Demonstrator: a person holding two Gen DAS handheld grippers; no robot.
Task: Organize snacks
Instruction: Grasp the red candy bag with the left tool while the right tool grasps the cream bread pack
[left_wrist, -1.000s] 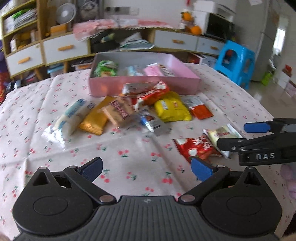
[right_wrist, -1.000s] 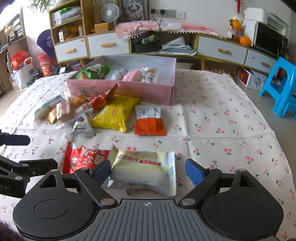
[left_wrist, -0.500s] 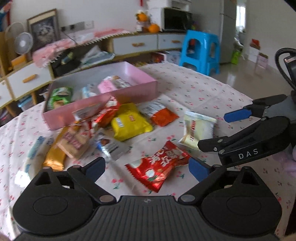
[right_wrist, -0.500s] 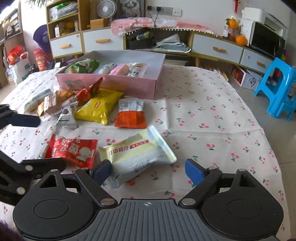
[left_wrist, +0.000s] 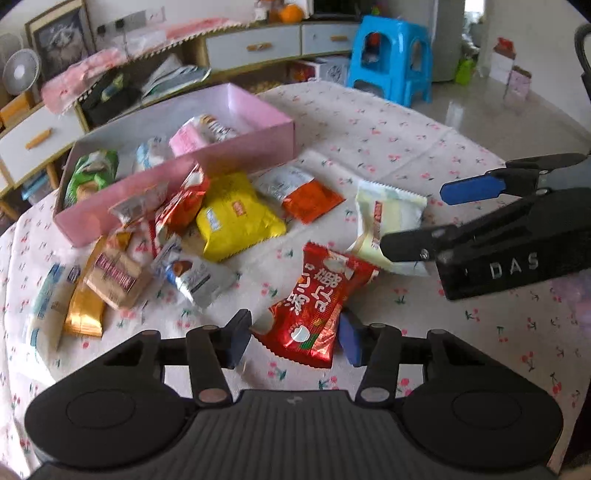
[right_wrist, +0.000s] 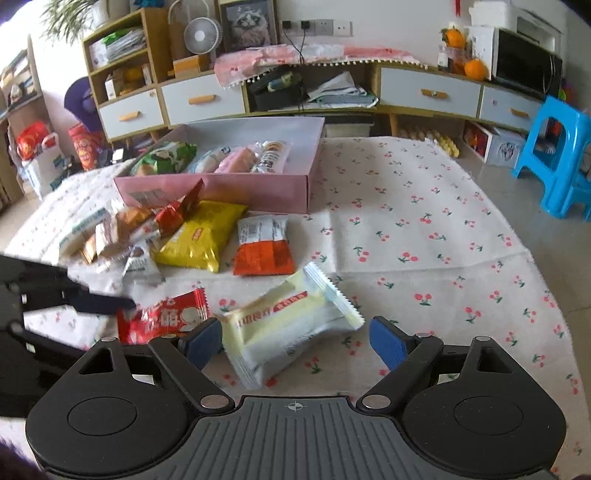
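A pink box (left_wrist: 184, 170) (right_wrist: 236, 188) with several snacks in it stands at the back of the table. Loose packets lie in front of it. My left gripper (left_wrist: 293, 338) is open, its jaws either side of the near end of a red packet (left_wrist: 314, 295) (right_wrist: 162, 317). My right gripper (right_wrist: 295, 341) is open, with a pale yellow packet (right_wrist: 291, 325) (left_wrist: 388, 218) lying tilted between its fingers. A yellow packet (left_wrist: 232, 218) and an orange-and-white packet (right_wrist: 264, 245) lie further back.
A heap of small packets (left_wrist: 110, 273) lies at the left, against the box. The table carries a cherry-print cloth (right_wrist: 424, 240). A blue plastic stool (right_wrist: 557, 155) stands off the table's right side. Drawers and shelves (right_wrist: 203, 99) line the far wall.
My left gripper has swung right and closed in on the red packet, and its jaws have narrowed. The pale yellow packet has turned and tilted between my right gripper's fingers.
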